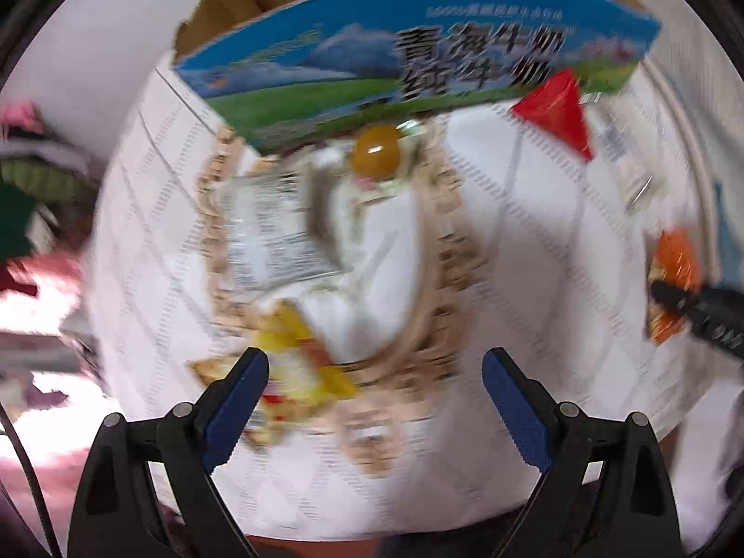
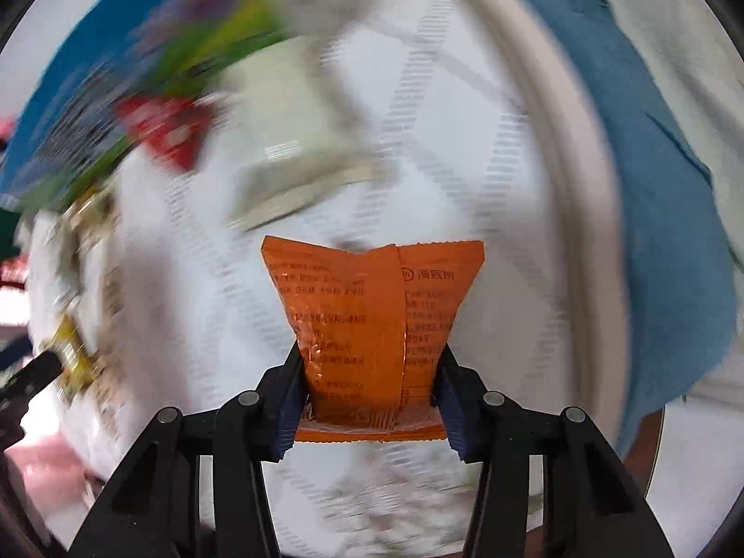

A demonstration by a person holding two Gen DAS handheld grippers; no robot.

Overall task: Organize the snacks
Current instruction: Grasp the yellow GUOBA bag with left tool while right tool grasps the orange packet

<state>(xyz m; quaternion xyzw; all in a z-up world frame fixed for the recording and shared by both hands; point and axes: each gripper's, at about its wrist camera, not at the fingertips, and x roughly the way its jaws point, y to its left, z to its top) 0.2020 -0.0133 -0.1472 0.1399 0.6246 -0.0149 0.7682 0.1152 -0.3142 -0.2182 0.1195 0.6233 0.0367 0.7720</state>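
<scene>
Snacks are the items to sort; 1 orange packet [image 2: 372,321] sits clamped between the 2 pads of the right gripper [image 2: 369,400], pinched near its lower seam with its upper end standing free ahead of the fingers. The left gripper [image 1: 375,372] is spread wide and holds nothing. Directly ahead of it lies a woven basket [image 1: 446,251] on the white patterned cloth [image 1: 534,242], already containing a white labelled packet [image 1: 274,232] and a round amber-coloured item [image 1: 375,152]; a yellow packet [image 1: 297,362] rests at the basket's near rim, just ahead of the left pad. Beyond the basket stands a blue milk carton box [image 1: 418,65]; a red packet [image 1: 558,111] lies ahead and to the right. Both views are blurred, so finer detail cannot be confirmed.

Probable step: carry the orange packet to the basket. Recommended practice:
1. Maintain firm pad pressure; the foil looks slippery.
2. Lower the packet inside the rim before opening.
3. Keep the left gripper clear of the approach path.
</scene>
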